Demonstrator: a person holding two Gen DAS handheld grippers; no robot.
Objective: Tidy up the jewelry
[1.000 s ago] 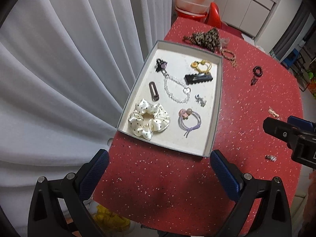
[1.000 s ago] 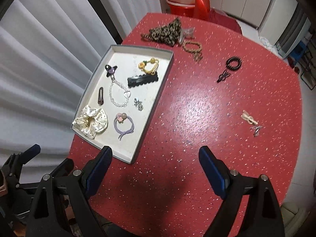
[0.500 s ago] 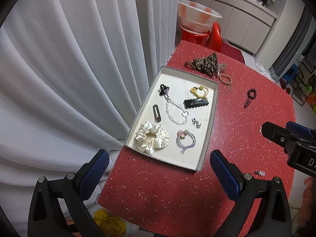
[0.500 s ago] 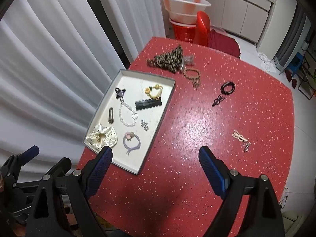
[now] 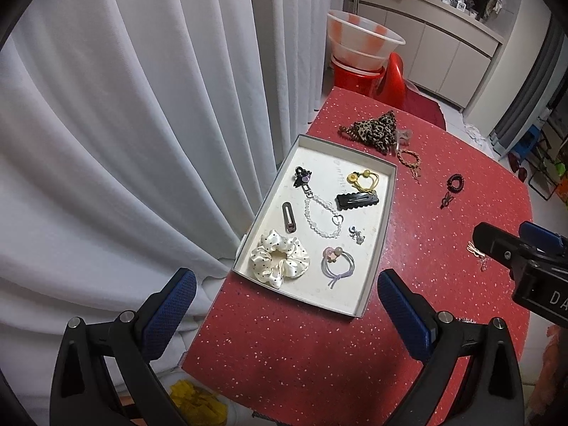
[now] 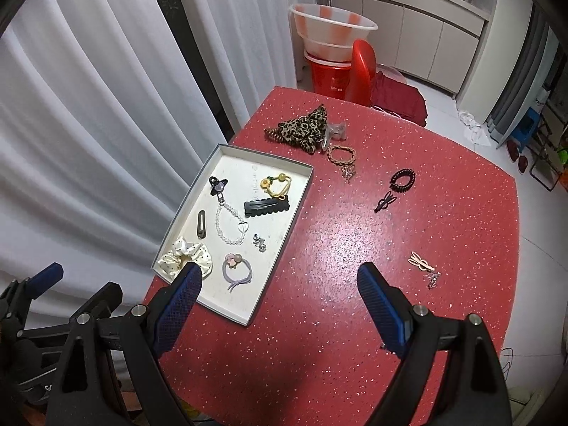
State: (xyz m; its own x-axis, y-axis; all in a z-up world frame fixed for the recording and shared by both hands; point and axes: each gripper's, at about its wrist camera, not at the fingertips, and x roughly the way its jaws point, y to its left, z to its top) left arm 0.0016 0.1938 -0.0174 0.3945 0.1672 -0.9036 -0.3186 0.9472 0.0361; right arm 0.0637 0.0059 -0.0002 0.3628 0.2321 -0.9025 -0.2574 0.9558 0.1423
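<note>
— Where's the jewelry?
— 8 pieces lie in the shallow grey cardboard tray (image 6: pixel 284 229) at the red speckled table's (image 6: pixel 355 241) 9 o'clock edge: a cream polka-dot scrunchie (image 5: pixel 278 262), a black scalloped clip (image 6: pixel 267 207). A dark coiled hair tie (image 6: pixel 403 179) lies loose at 1 o'clock.
— The grippers?
— The left gripper (image 5: pixel 284 301) and the right gripper (image 6: pixel 280 293) hover wide apart, holding nothing.

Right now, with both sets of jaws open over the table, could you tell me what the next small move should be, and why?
Probably lower the right gripper toward the pink clip, the loose piece nearest it on the red table. Its jaws are open and empty, and several pieces still lie outside the tray.
</note>
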